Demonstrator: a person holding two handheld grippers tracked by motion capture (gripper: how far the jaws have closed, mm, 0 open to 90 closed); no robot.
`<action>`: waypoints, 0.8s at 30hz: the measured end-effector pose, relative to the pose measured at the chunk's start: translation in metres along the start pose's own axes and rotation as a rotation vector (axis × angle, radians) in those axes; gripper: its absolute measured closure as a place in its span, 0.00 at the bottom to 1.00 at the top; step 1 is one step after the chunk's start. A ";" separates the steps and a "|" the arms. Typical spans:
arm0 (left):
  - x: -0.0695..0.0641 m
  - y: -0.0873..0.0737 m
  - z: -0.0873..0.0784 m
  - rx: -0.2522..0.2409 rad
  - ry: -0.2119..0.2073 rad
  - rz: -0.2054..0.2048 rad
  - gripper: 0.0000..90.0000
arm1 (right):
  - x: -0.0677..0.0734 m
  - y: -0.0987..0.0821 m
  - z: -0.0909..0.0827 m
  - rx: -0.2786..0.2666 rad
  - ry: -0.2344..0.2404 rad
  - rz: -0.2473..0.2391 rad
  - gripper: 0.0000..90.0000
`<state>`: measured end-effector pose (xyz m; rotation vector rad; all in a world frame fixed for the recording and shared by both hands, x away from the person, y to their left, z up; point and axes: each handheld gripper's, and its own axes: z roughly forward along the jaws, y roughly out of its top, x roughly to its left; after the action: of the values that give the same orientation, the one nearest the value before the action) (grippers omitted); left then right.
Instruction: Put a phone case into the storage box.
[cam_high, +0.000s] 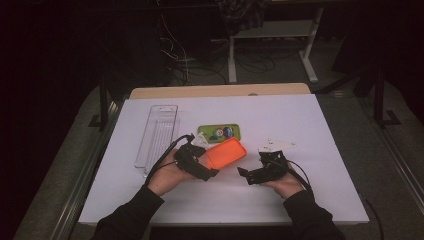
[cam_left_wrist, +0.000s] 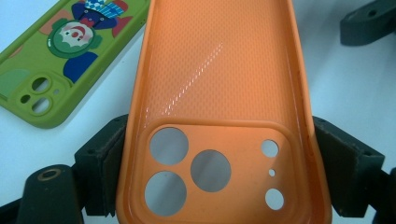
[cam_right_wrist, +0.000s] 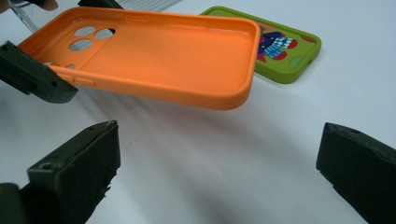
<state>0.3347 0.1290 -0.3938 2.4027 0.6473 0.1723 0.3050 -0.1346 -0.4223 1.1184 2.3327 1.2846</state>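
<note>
An orange phone case (cam_high: 226, 153) hangs tilted just above the white table, hollow side up. My left gripper (cam_high: 209, 162) is shut on its camera-cutout end, and in the left gripper view the two jaws press on the long sides of the orange case (cam_left_wrist: 215, 70). A green phone case (cam_high: 218, 133) with a cartoon clown lies flat behind it, also seen as the green case (cam_left_wrist: 51, 70) at the upper left. My right gripper (cam_high: 245, 176) is to the right of the orange case, pointing at it. In the right gripper view that gripper (cam_right_wrist: 217, 172) stands open over bare table, short of the orange case (cam_right_wrist: 154, 51).
A clear plastic tray (cam_high: 157, 134) lies lengthwise at the left of the white table sheet (cam_high: 300, 200). A small white bracket (cam_high: 277, 145) rests behind my right hand. Beyond the table's far edge the dark floor holds cables and a stand's legs.
</note>
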 end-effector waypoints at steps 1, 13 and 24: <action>0.001 0.000 0.000 -0.001 -0.001 0.000 0.18 | 0.000 -0.001 0.001 0.004 0.002 0.005 0.00; 0.003 -0.001 -0.001 -0.005 0.003 -0.001 0.18 | 0.000 -0.002 0.003 0.020 -0.034 -0.053 0.00; 0.001 -0.001 0.000 0.000 -0.013 -0.003 0.18 | 0.007 -0.001 0.005 0.038 -0.086 -0.158 0.00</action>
<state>0.3351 0.1295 -0.3945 2.4006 0.6445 0.1556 0.3025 -0.1272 -0.4251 0.9579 2.3388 1.1193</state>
